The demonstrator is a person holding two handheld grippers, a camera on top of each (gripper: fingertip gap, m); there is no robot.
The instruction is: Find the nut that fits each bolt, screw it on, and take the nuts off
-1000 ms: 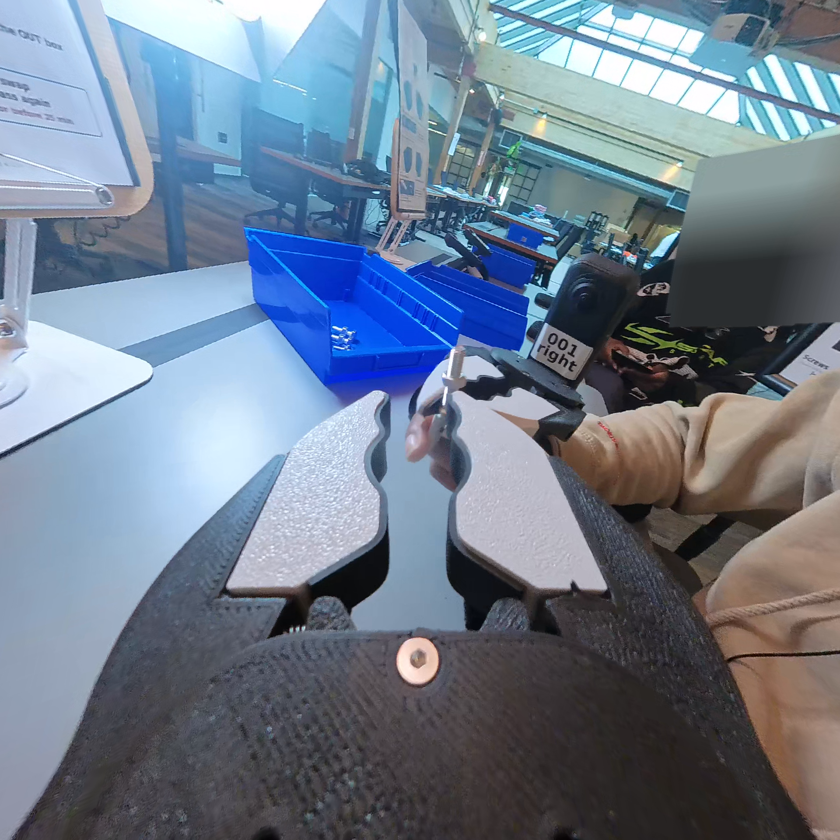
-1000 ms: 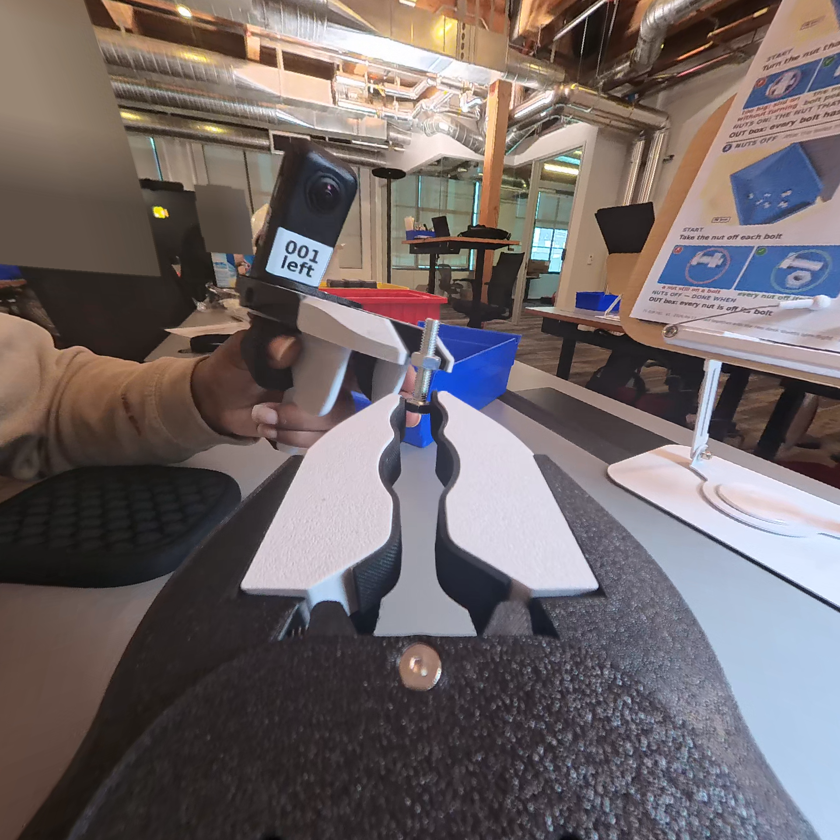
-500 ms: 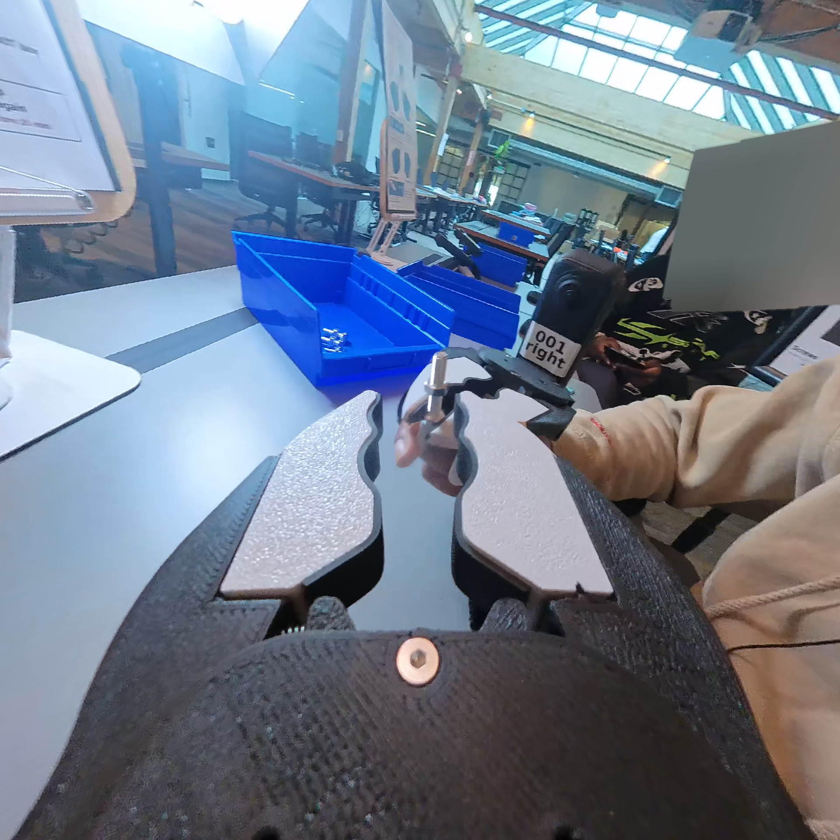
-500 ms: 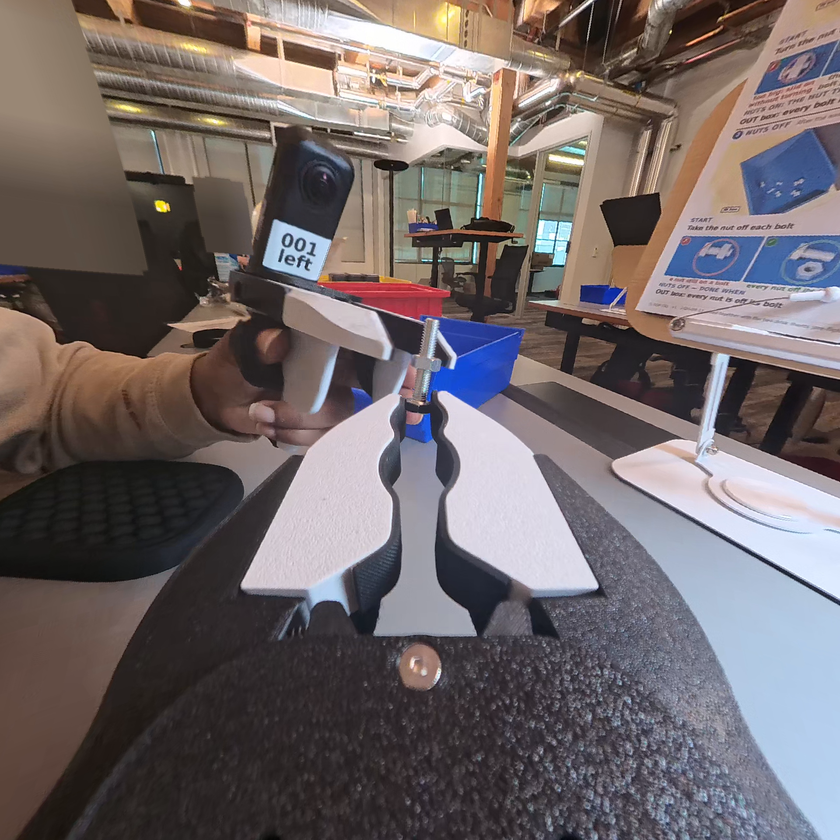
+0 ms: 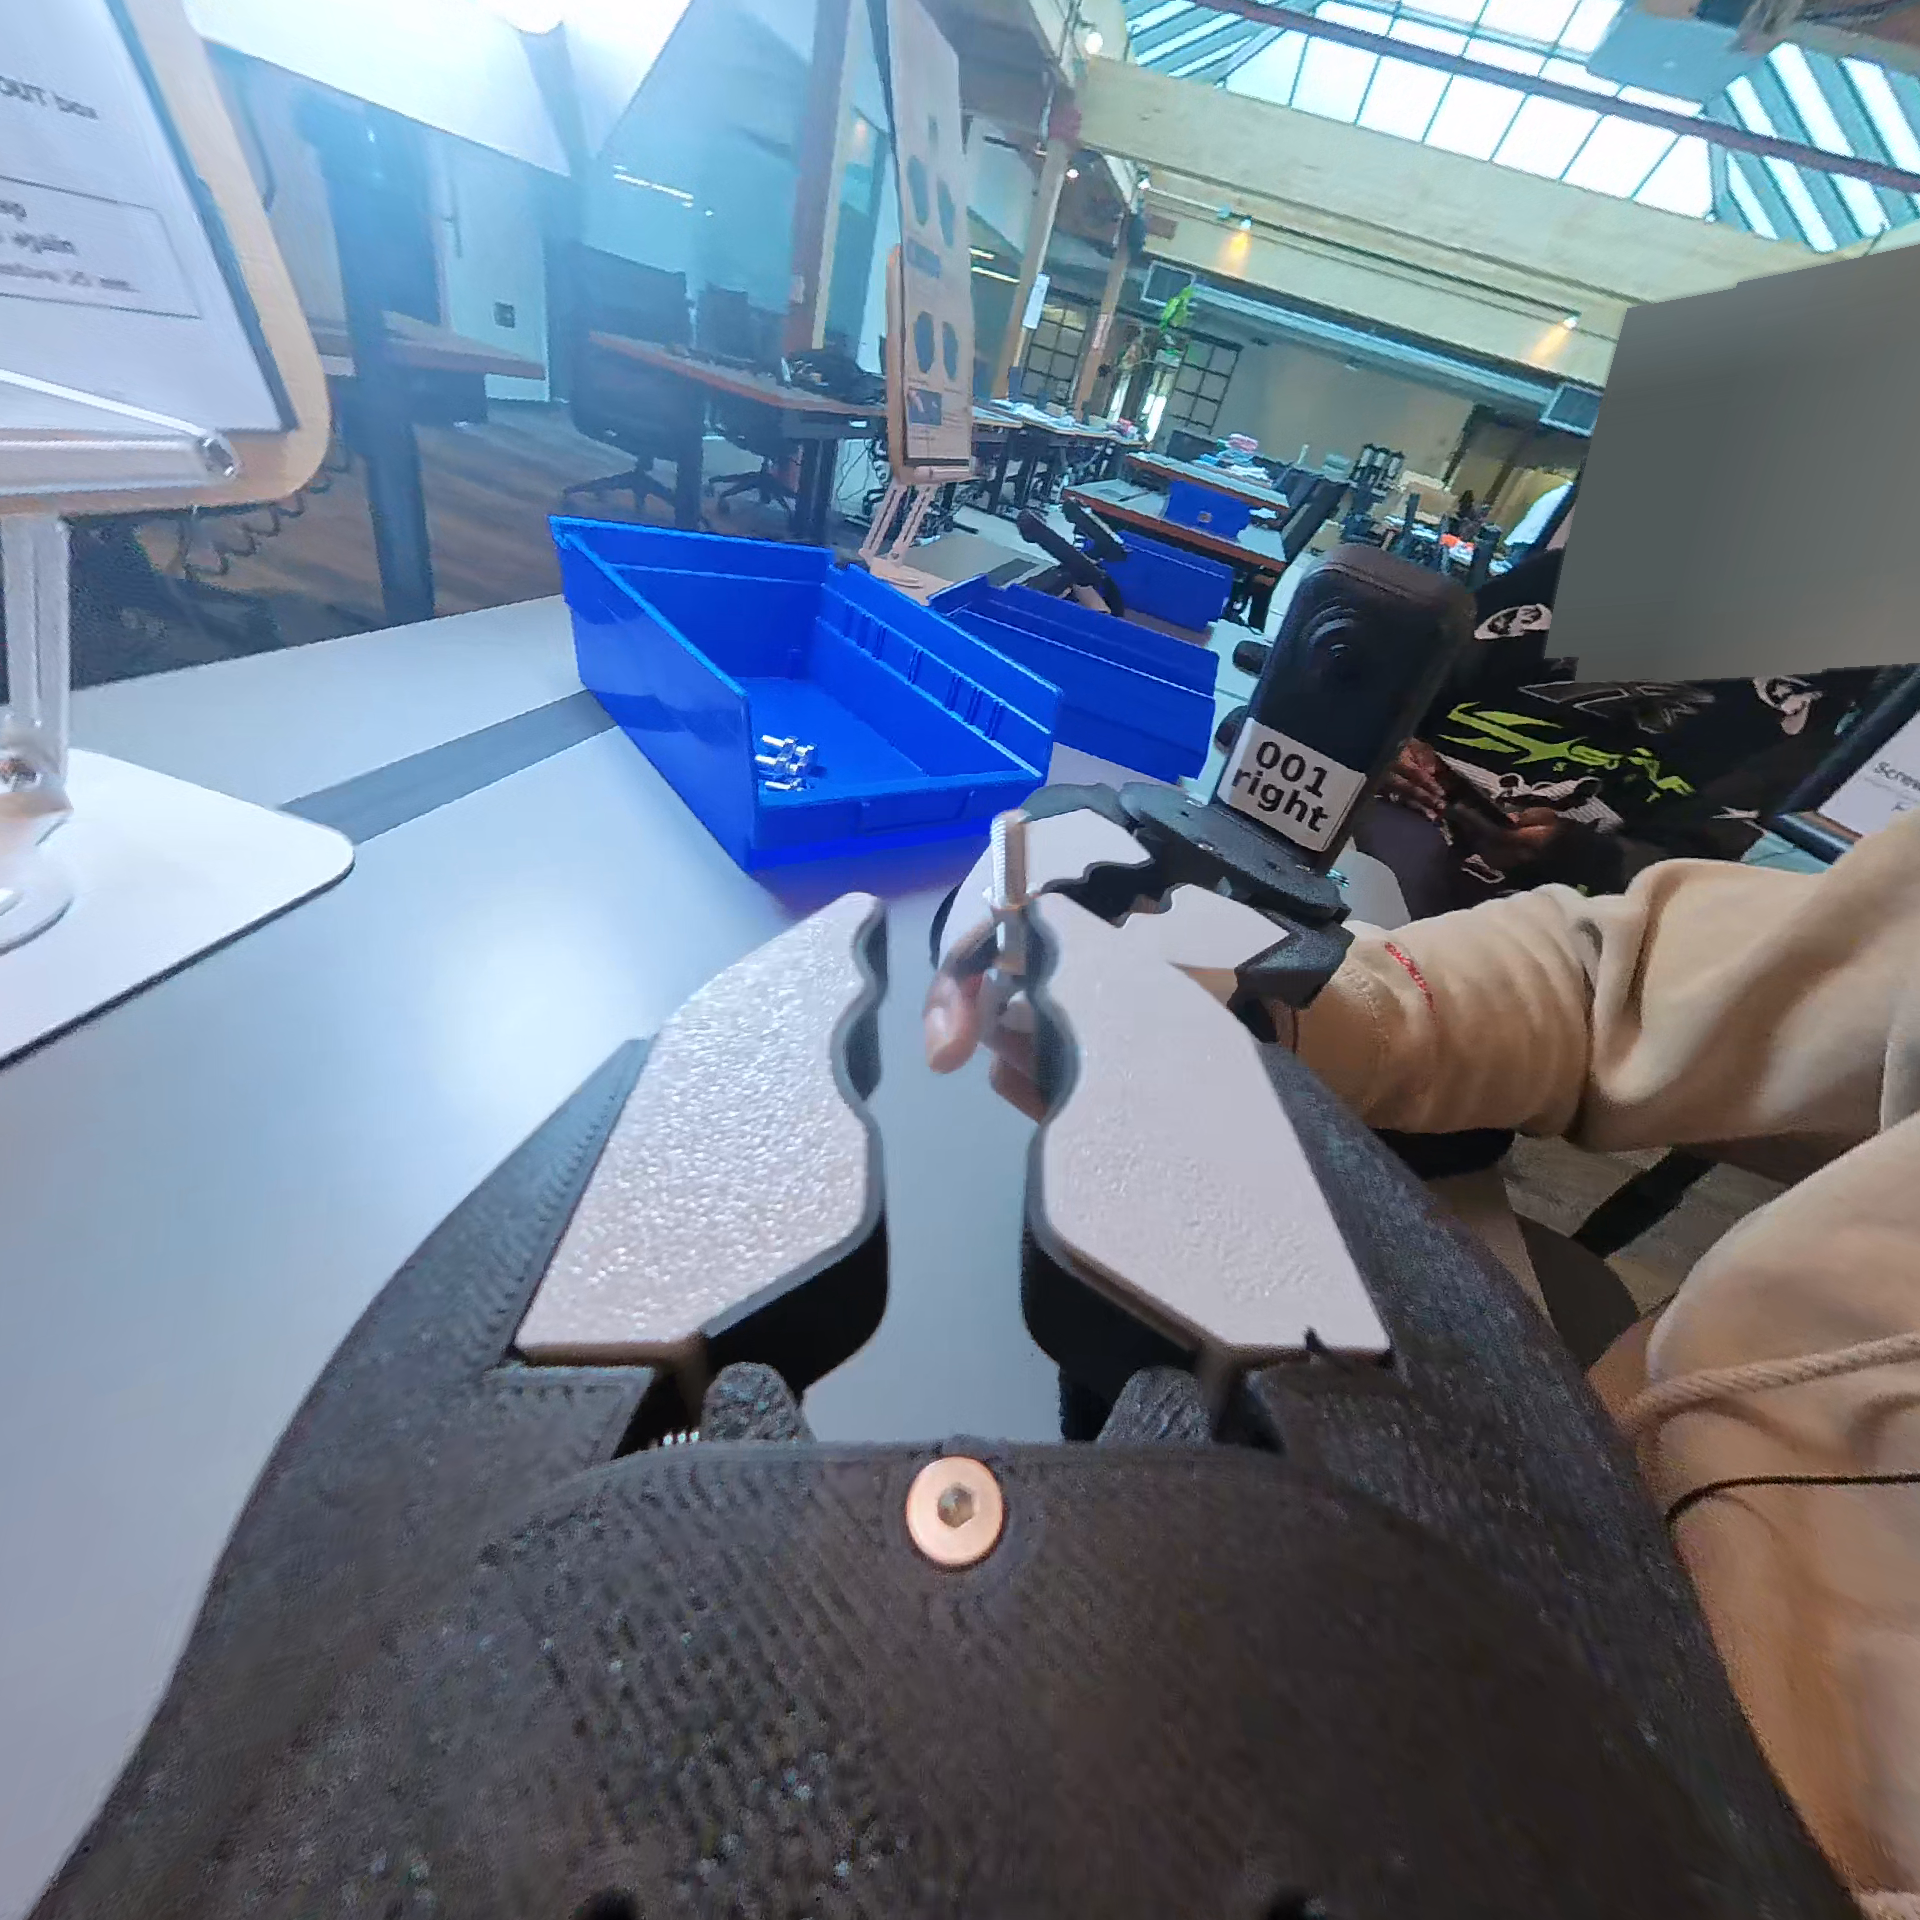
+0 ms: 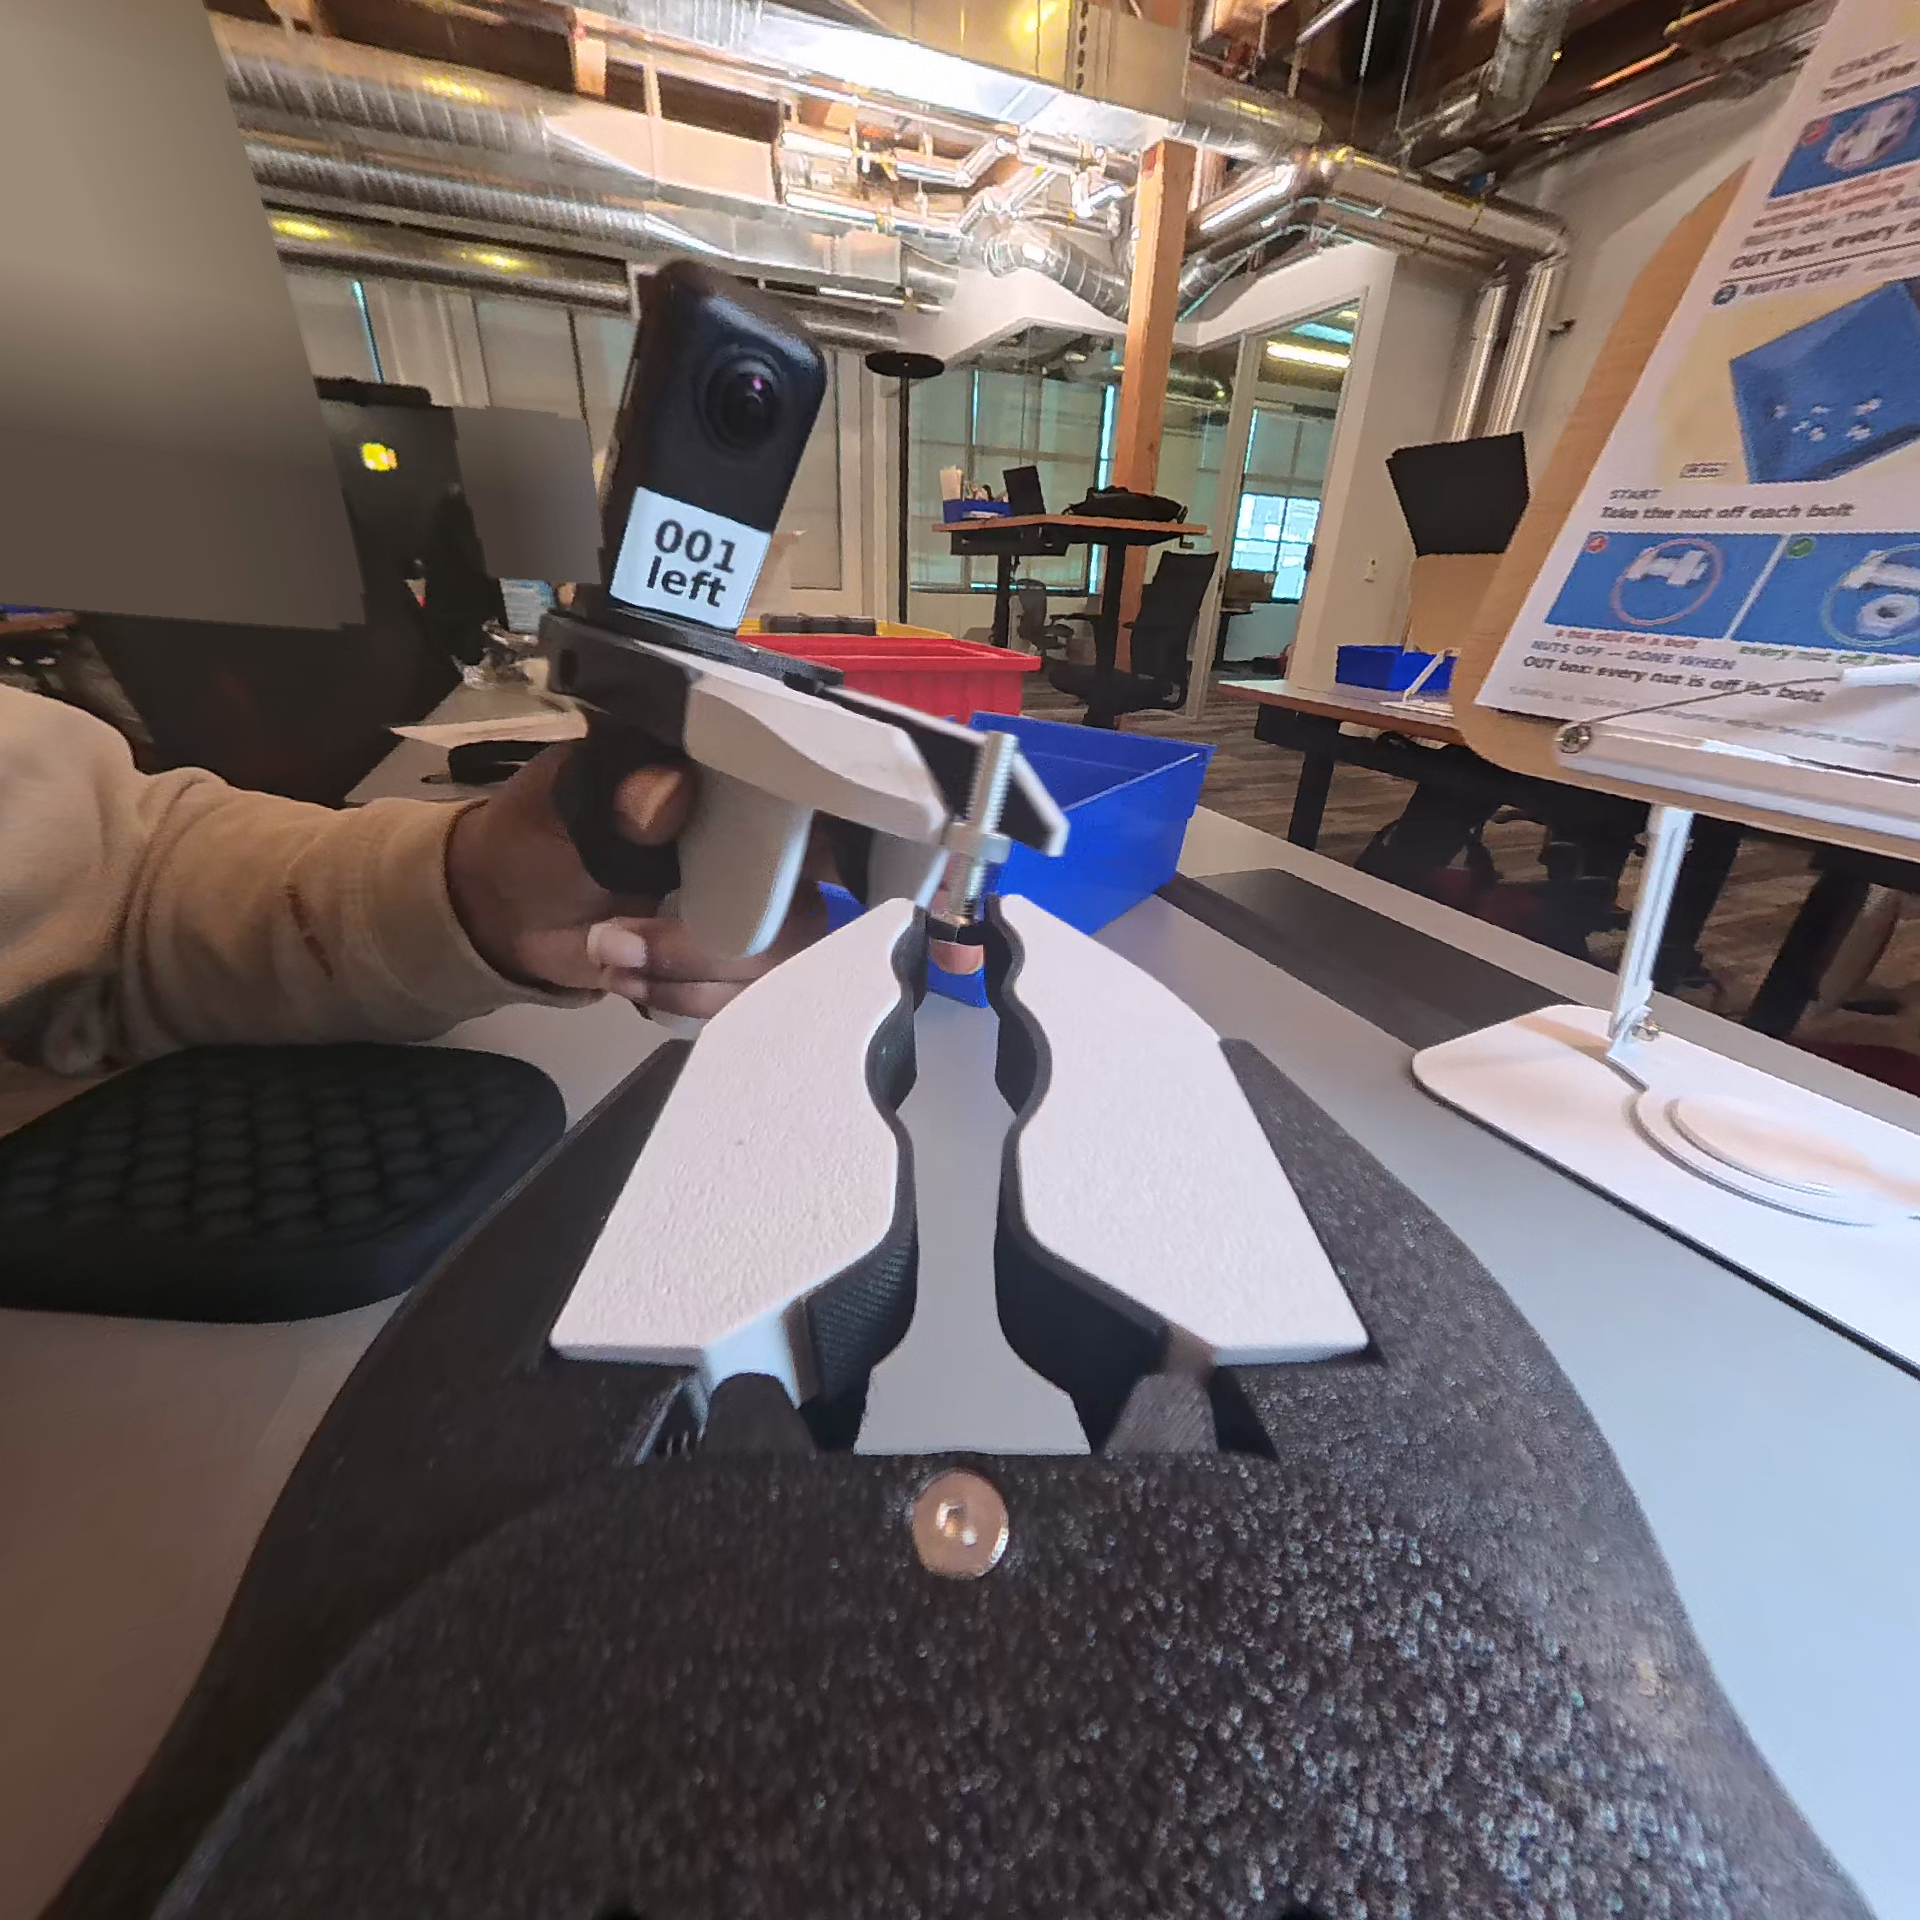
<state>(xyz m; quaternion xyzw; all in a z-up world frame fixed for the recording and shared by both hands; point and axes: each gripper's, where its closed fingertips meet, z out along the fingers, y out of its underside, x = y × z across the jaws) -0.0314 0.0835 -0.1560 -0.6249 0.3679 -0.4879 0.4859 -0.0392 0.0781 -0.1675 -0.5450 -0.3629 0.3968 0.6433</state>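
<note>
The lower end of the slim silver threaded bolt [image 6: 982, 800] is disappearing between the tips of the right gripper [image 6: 951, 935], which is clamping it upright. The small silver nut [image 6: 977, 836] on the thread is hard to make out. The left gripper [image 5: 961, 935] is reaching in level with that nut, its fingers parted, and the bolt is standing just beside the right-hand one. I cannot tell whether anything is touching. The bolt is standing much where it was a moment ago. At eleven o'clock from the left gripper, two long blue plastic bins [image 5: 665, 644] are sitting side by side on the grey table [image 5: 312, 1091]. The nearer is holding one small cluster of silver hardware [image 5: 787, 756], too tiny to count. One white sign stand [image 6: 1662, 1091], cut off by the frame, is standing at three o'clock from the right gripper, and one black honeycomb pad [image 6: 260, 1164] is lying at nine.
</note>
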